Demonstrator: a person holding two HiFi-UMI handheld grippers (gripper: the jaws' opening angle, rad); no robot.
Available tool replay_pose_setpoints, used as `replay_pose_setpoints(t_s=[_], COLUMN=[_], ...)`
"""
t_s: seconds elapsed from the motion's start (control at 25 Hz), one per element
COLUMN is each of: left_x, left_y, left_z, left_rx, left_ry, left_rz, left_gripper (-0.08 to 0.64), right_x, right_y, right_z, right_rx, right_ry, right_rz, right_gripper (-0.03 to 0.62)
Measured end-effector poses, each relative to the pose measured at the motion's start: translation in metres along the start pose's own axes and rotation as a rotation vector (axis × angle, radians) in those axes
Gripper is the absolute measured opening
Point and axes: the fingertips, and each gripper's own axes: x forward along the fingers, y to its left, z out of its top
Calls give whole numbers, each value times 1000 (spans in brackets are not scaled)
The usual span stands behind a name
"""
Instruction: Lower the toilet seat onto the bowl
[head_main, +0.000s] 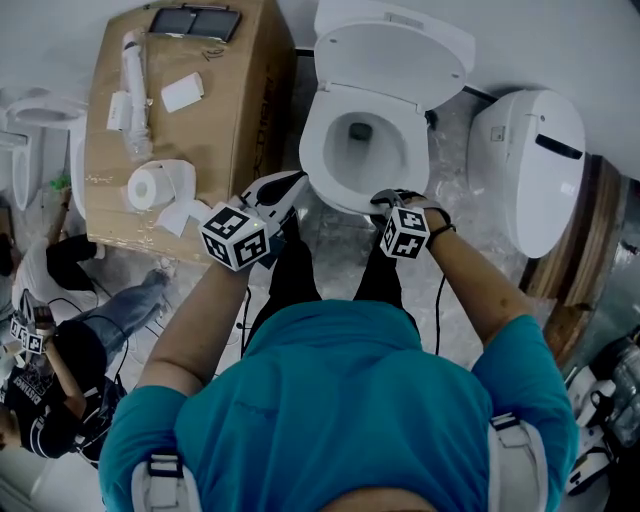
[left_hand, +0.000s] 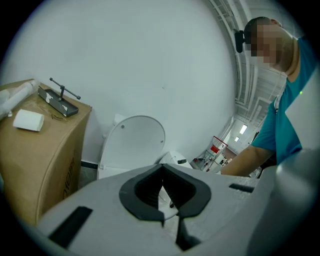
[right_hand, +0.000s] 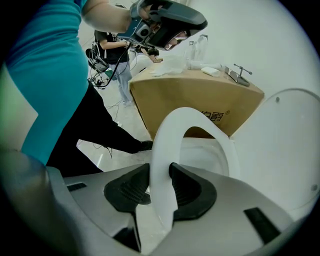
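The white toilet's lid (head_main: 390, 55) stands raised against the wall. Its seat ring (head_main: 318, 150) lies low over the bowl (head_main: 355, 150); whether it rests on the rim I cannot tell. My right gripper (head_main: 392, 200) is at the seat's front edge. In the right gripper view the seat (right_hand: 192, 135) runs edge-on between that gripper's (right_hand: 161, 182) wide-apart pads, which do not clamp it. My left gripper (head_main: 285, 190) hangs by the bowl's front left. In its own view the left gripper (left_hand: 163, 167) is shut with nothing in it, pointing toward the lid (left_hand: 135, 145).
A cardboard box (head_main: 190, 120) stands left of the toilet with a paper roll (head_main: 150, 185) and small items on top. Another white toilet unit (head_main: 540, 165) is at the right. A person (head_main: 50, 340) sits on the floor at the lower left. My legs stand before the bowl.
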Motion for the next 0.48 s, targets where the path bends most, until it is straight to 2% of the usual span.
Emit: replay_pose_setpoints(t_s=[0.48], left_x=[8], left_y=[18], left_z=[-21], left_rx=[-17], left_ry=[15], left_rz=[14], left_gripper=[5], right_x=[37], right_y=[19], right_z=[-10], right_rx=[-3], right_ry=[19], right_rz=[28], right_gripper=[144])
